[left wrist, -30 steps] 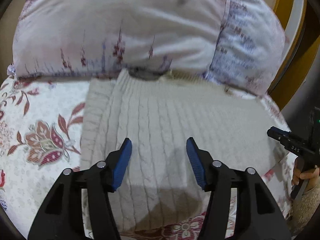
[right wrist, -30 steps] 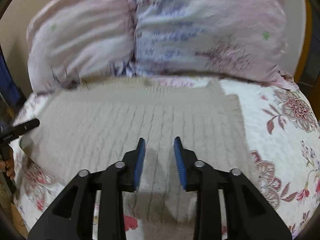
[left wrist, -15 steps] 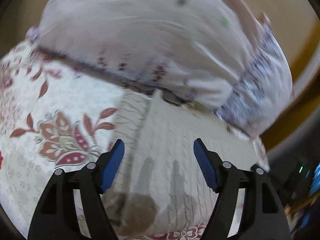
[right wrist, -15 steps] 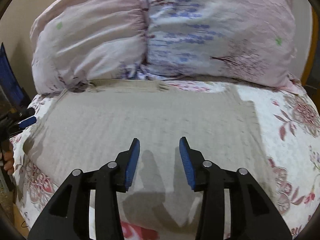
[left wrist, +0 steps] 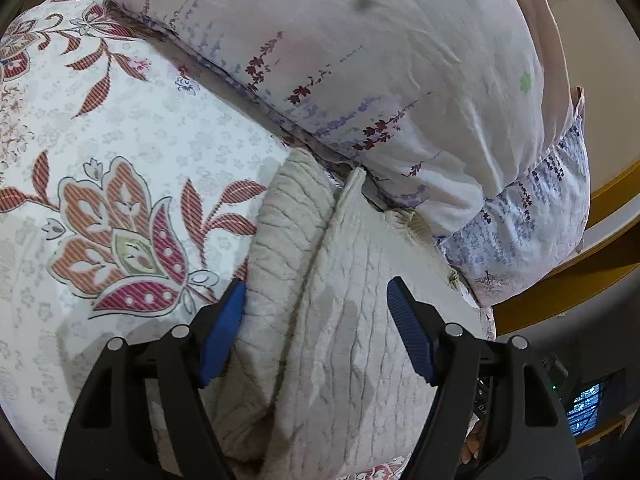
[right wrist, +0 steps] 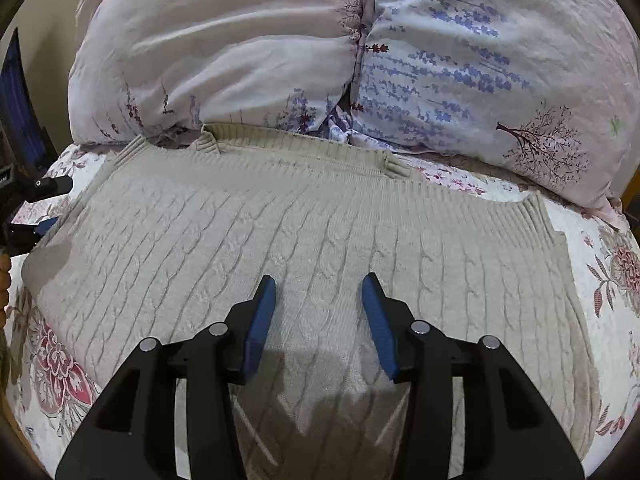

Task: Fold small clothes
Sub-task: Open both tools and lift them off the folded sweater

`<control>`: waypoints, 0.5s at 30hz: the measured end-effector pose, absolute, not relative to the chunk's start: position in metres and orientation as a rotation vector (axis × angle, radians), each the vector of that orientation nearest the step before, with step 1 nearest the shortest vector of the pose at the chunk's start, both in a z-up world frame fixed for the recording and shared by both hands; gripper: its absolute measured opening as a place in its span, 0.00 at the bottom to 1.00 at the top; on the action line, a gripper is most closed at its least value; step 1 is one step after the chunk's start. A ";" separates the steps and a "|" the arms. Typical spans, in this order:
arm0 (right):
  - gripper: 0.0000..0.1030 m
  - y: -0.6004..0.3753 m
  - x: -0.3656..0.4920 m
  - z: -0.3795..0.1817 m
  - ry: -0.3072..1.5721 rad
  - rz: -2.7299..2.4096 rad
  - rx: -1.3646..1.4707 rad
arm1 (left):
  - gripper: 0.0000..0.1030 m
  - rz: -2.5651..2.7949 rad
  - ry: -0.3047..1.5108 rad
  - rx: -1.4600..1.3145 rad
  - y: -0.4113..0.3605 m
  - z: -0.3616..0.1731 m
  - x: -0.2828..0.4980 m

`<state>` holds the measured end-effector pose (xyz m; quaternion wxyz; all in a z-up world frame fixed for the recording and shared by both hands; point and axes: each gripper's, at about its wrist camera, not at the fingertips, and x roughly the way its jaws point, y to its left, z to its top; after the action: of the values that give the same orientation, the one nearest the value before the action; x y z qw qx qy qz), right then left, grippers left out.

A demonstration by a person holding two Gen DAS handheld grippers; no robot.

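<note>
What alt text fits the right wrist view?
A beige cable-knit sweater lies spread flat on a floral bedspread, its ribbed neckline toward two floral pillows. The right tool hovers above its middle, blue pads opening with nothing gripped.

Sweater (right wrist: 304, 240): cream cable-knit wool-like cloth, matt, ridged and rough; ribbed knit bands at the 12 o'clock edge.
Bedsheet (left wrist: 168, 128): thin printed floral cloth, matt, with a faint woven texture.
Pillows (right wrist: 460, 60): light printed cloth covers, smooth with a slight sheen, creased.
Left tongs (left wrist: 316, 328) and right tongs (right wrist: 319, 316): black matt plastic arms, blue ribbed rubbery pads, small shiny metal pins.
Bed frame (left wrist: 592, 276) at 3 o'clock: yellow-brown wood, smooth, glossy.
</note>
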<state>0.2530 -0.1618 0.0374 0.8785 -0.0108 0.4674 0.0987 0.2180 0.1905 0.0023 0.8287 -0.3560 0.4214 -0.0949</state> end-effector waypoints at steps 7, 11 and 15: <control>0.47 -0.167 0.253 0.038 0.974 0.220 0.017 | 0.59 -0.212 0.904 -0.775 0.186 -0.001 0.221; 0.47 -0.166 0.253 0.038 0.970 0.221 0.018 | 0.54 -0.206 0.909 -0.759 0.185 -0.001 0.221; 0.47 -0.167 0.253 0.038 0.969 0.220 0.017 | 0.49 -0.187 0.916 -0.708 0.180 0.001 0.221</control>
<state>0.2525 -0.1667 0.0377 0.8791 0.0083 0.4647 0.1055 0.2211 0.1802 0.0007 0.8329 -0.3340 0.4323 -0.0883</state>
